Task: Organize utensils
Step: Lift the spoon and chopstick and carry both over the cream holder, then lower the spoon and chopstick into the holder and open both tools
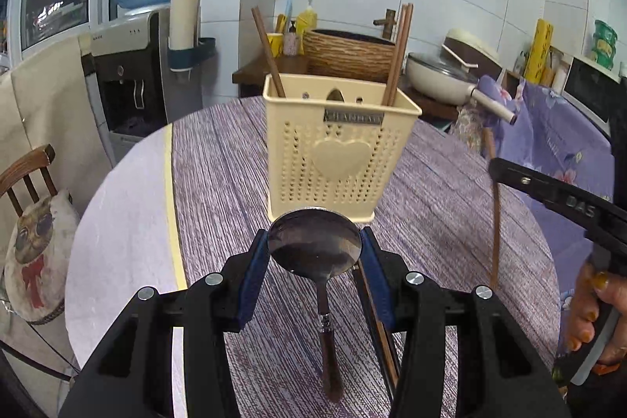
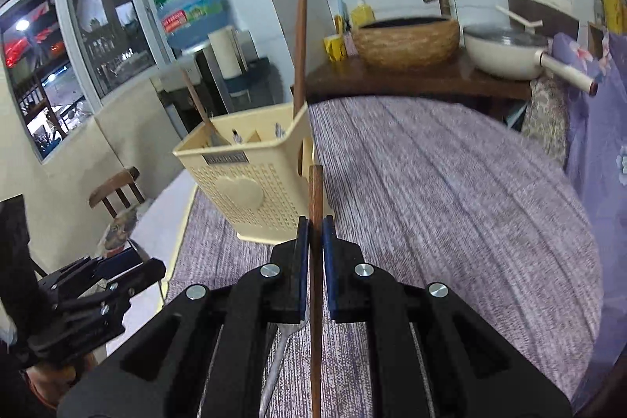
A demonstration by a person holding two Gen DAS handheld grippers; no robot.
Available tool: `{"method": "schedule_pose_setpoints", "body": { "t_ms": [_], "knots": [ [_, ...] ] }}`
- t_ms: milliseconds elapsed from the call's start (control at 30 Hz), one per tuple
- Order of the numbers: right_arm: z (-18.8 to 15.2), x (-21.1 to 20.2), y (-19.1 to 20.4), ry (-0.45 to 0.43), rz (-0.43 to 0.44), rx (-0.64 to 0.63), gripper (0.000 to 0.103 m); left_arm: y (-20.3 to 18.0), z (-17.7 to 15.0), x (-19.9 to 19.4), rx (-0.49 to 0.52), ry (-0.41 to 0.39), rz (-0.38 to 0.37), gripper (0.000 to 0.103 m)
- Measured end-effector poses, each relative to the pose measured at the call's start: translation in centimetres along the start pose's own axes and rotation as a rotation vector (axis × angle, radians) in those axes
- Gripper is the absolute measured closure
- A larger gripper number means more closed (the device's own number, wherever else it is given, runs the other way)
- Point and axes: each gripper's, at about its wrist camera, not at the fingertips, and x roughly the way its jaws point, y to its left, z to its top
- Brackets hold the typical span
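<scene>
The left hand-held gripper (image 1: 314, 245) pinches a shiny metal spoon's bowl (image 1: 314, 243); the right hand-held gripper (image 2: 315, 234) clamps a brown wooden chopstick (image 2: 316, 198) beside the cream perforated plastic utensil holder (image 2: 250, 183).

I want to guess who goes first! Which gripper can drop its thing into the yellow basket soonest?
Probably the right gripper: its chopstick is raised upright beside the basket. The left gripper holds its spoon low in front.

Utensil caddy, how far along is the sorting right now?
Done: the cream caddy already holds several chopsticks. In hand: the left claw grips a spoon, and the right claw grips a chopstick. Left: dropping both in, plus the fork on the table.
</scene>
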Motion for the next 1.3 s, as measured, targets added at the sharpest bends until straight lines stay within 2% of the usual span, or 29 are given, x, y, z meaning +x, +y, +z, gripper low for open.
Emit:
{"method": "schedule_pose_setpoints", "body": {
  "t_ms": [200, 967, 1133, 1300],
  "knots": [
    [0.8, -2.4, 0.5, -0.032, 0.021, -0.038, 0.095, 0.3, 0.6, -0.1, -0.004, -0.008, -0.010, 0.056],
    [2.4, -4.1, 1.9, -0.049, 0.091, -0.068, 0.095, 1.0, 2.5, -1.2, 0.001, -0.025, -0.055, 0.057],
    [4.9, -5.1, 2.6, -0.081, 0.125, -0.074, 0.095, 1.4, 5.1, -2.3, -0.003, -0.051, -0.082, 0.057],
    [9.2, -6.3, 4.2, -0.138, 0.150, -0.096, 0.095, 2.2, 10.0, -4.0, -0.050, -0.114, -0.125, 0.057]
  ]
}}
